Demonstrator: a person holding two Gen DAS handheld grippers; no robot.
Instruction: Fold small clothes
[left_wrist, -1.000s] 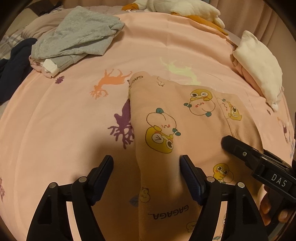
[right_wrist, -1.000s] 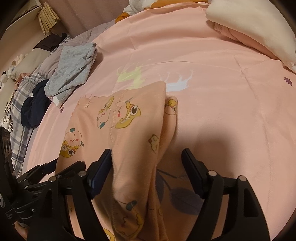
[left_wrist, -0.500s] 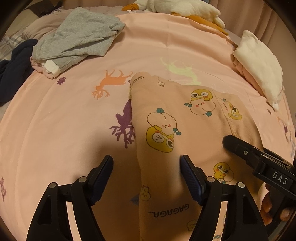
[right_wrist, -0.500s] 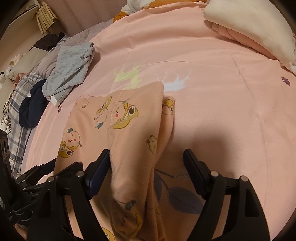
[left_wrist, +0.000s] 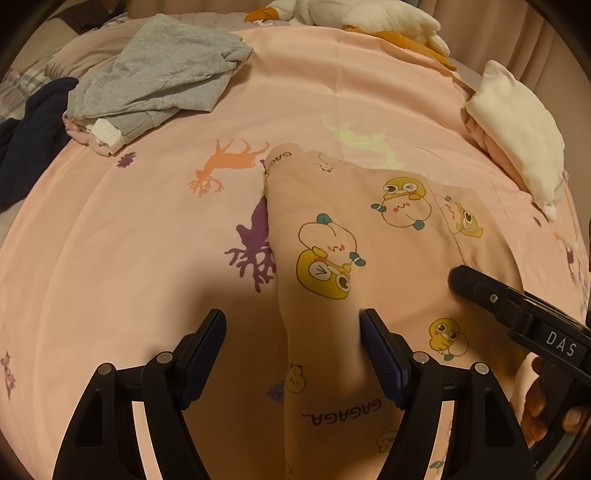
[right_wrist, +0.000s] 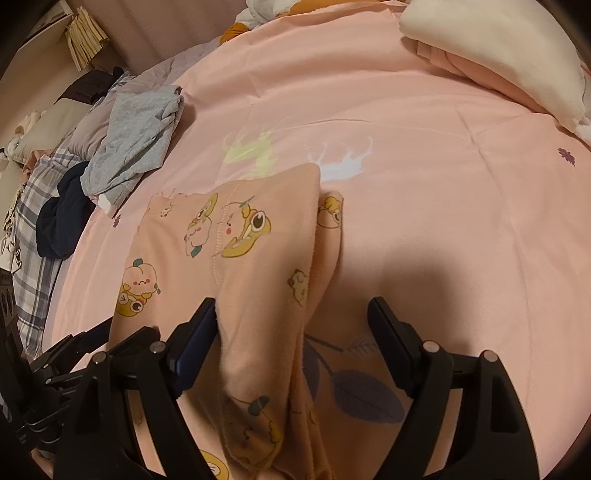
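A small peach garment (left_wrist: 369, 251) printed with yellow cartoon figures lies folded on the pink bedsheet (left_wrist: 129, 240). My left gripper (left_wrist: 293, 332) is open over the garment's left folded edge, its jaws astride it. My right gripper (right_wrist: 291, 321) is open over the garment's right edge (right_wrist: 266, 266), where a second layer shows underneath. The right gripper also shows at the right of the left wrist view (left_wrist: 517, 314), resting on the cloth. The left gripper shows at the lower left of the right wrist view (right_wrist: 55, 362).
A grey garment (left_wrist: 159, 74) lies on a pile at the far left with a dark navy one (left_wrist: 26, 129). A cream and pink folded stack (left_wrist: 517, 129) sits at the far right. A white and orange plush toy (left_wrist: 362, 18) lies at the back.
Both grippers have drawn back a little towards me, staying open. The garment has not visibly moved.
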